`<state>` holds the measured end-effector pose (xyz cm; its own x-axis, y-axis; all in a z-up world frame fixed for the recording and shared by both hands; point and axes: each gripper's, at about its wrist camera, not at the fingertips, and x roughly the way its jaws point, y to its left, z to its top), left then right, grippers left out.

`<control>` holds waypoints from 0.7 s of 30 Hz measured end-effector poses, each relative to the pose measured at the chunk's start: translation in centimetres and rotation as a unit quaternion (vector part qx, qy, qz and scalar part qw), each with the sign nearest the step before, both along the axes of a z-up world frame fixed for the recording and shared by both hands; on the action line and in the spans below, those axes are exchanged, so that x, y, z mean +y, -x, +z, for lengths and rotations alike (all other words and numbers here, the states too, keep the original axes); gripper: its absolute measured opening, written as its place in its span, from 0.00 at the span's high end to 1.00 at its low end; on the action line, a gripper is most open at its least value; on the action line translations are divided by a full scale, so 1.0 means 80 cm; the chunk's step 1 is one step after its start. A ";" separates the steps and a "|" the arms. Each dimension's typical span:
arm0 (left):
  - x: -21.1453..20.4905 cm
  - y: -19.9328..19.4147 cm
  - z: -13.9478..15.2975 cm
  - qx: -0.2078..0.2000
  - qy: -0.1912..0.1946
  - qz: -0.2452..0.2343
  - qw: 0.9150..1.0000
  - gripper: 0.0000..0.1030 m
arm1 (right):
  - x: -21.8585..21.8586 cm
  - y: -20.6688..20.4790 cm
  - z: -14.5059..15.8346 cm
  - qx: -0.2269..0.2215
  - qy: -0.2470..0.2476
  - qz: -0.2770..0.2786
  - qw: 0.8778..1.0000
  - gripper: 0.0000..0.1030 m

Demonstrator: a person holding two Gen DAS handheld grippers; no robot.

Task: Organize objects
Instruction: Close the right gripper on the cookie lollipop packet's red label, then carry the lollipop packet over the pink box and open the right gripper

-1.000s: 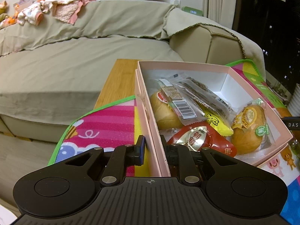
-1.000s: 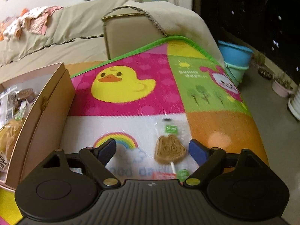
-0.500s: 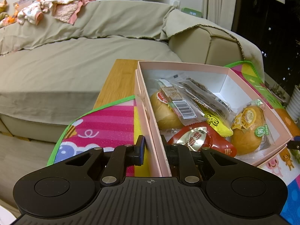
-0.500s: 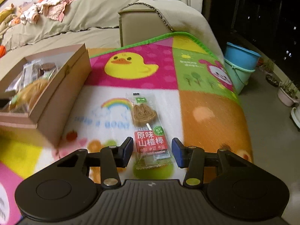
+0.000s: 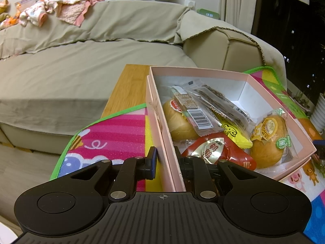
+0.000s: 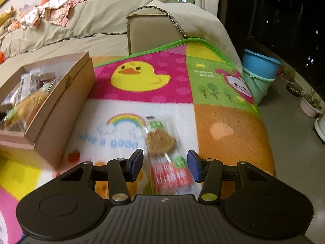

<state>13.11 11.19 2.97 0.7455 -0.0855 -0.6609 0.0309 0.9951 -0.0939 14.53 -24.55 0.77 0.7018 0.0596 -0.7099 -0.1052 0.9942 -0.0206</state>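
Clear plastic wraps the lollipop [image 6: 162, 142], a brown bunny-shaped sweet on a stick with a red label at the near end; it lies flat on the play mat [image 6: 223, 126], on the white panel just right of the rainbow print. My right gripper [image 6: 165, 163] hangs over its near half with the pack between the blue pads. The jaws, which closed in sharply, have just eased a little wider, and I see a gap on each side, so the pads are not pressing on the wrapper.

To the left on the mat stands the pink box [image 6: 61, 105], open-topped. In the left wrist view my left gripper [image 5: 165, 159] is nearly closed across the box's near-left wall [image 5: 162, 134], one finger outside, the other inside, pinching the cardboard. Inside the box lie two wrapped buns [image 5: 266, 142], a red pouch [image 5: 219, 152], a yellow packet [image 5: 233, 132] and some clear-wrapped bars [image 5: 215, 99].

Beyond the box a strip of wooden table [image 5: 130, 85] shows past the mat's edge, then the beige sofa [image 5: 81, 61] with crumpled clothes [image 5: 61, 10] on its back. Far right on the floor stand stacked blue buckets [image 6: 260, 73].
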 end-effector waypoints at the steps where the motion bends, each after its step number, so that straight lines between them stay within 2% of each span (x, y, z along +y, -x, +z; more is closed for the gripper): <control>1: 0.000 -0.001 0.000 0.000 0.000 0.000 1.000 0.83 | 0.002 -0.005 0.000 0.000 -0.002 0.000 1.000 0.53; 3: 0.000 -0.001 0.000 0.000 0.000 0.001 1.000 0.83 | 0.009 -0.012 0.000 0.001 0.002 0.003 1.000 0.56; 4: 0.000 -0.002 0.000 0.000 0.001 0.001 1.000 0.83 | 0.014 -0.013 0.001 0.002 0.008 0.007 1.000 0.64; 13: -0.002 -0.006 0.000 -0.001 -0.008 -0.006 1.000 0.83 | 0.035 0.029 0.018 0.026 0.012 0.052 0.998 0.65; 17: -0.006 -0.014 -0.004 0.001 -0.018 -0.006 1.000 0.84 | 0.037 0.052 0.037 0.020 0.010 0.058 0.998 0.65; 21: -0.003 -0.013 -0.006 -0.001 -0.011 -0.008 1.000 0.84 | 0.040 0.065 0.063 0.014 -0.008 0.063 0.998 0.65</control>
